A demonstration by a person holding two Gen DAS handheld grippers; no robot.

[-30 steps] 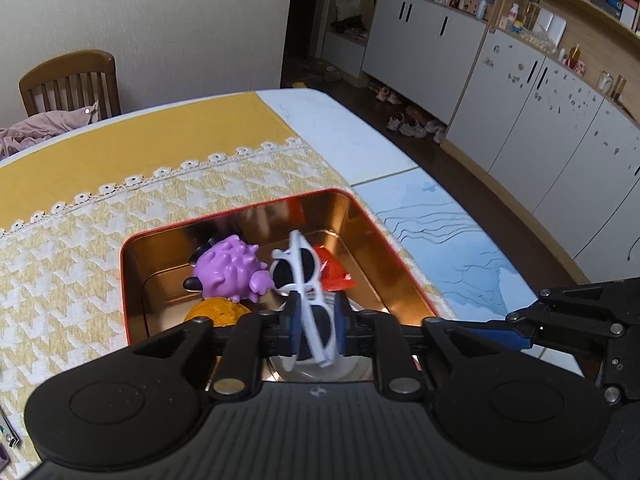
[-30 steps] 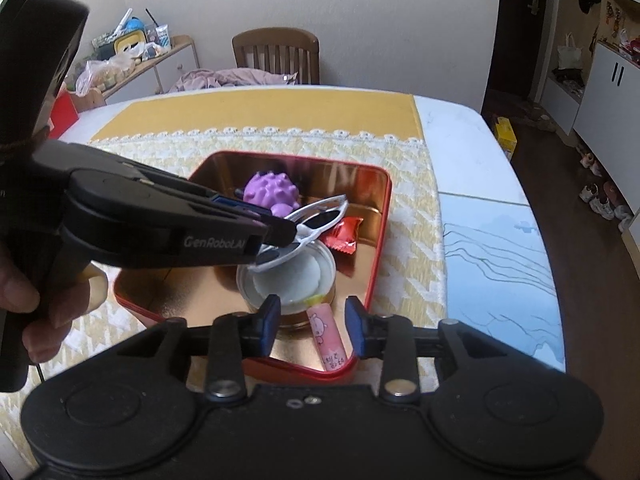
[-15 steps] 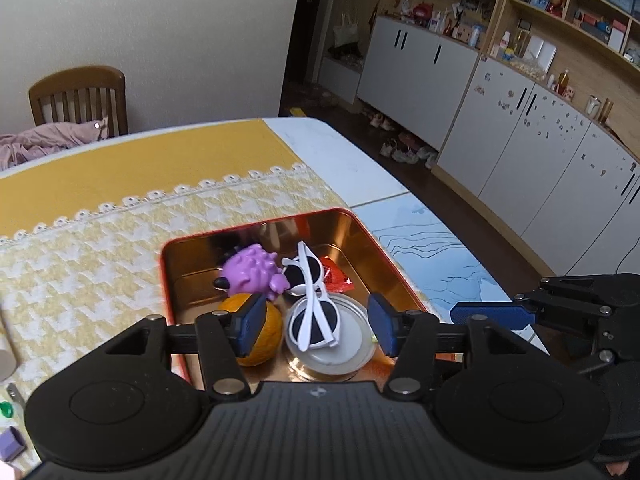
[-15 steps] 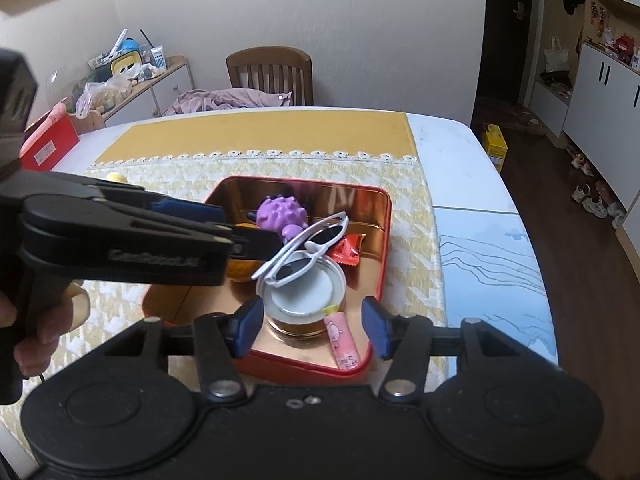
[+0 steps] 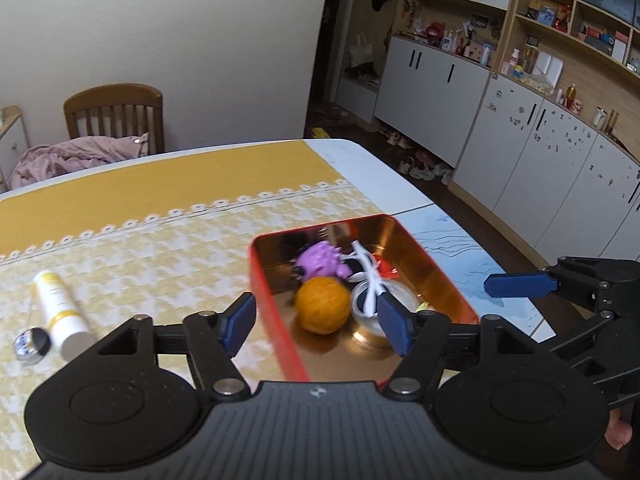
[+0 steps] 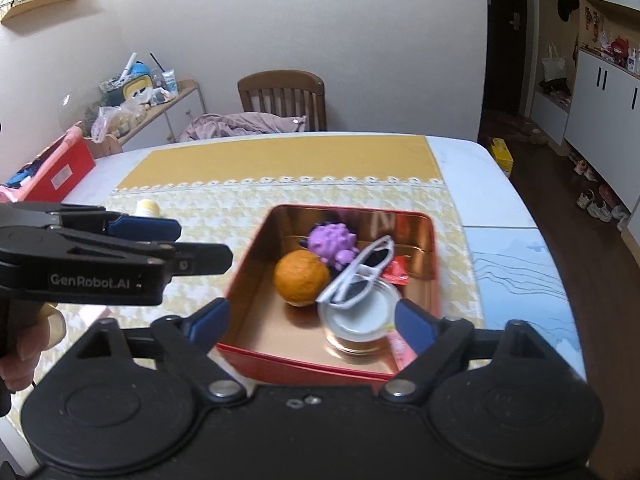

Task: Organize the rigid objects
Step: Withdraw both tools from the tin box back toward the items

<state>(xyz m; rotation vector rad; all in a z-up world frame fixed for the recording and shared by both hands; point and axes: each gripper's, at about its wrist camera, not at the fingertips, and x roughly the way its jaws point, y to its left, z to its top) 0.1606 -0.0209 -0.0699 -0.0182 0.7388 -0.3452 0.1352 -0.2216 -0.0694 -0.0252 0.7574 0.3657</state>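
A red tin tray (image 6: pixel 434 248) with a copper inside holds an orange ball (image 6: pixel 300 278), a purple spiky toy (image 6: pixel 330 242), a red wrapper (image 6: pixel 396 272) and a glass jar with a white lid (image 6: pixel 360 320). White sunglasses (image 6: pixel 358 276) lie free, propped across the jar lid and the toy. My left gripper (image 5: pixel 316 320) hovers over the tray's near left wall (image 5: pixel 276 332), jaws opening, nothing between the pads. My right gripper (image 6: pixel 312 320) hangs above the tray's near edge, jaws opening wide, also holding nothing. The left gripper (image 6: pixel 180 240) shows at the left of the right wrist view.
A white tube (image 5: pixel 60 308) and a small round silver thing (image 5: pixel 32 344) lie on the patterned cloth left of the tray. A wooden chair (image 5: pixel 116 116) with pink cloth stands behind the table. A red box (image 6: pixel 60 168) sits at the far left; cabinets line the right.
The left gripper let go of the white sunglasses, which now rest on the jar lid. Both grippers opened wider and drew back and up; the left one also shifted left.
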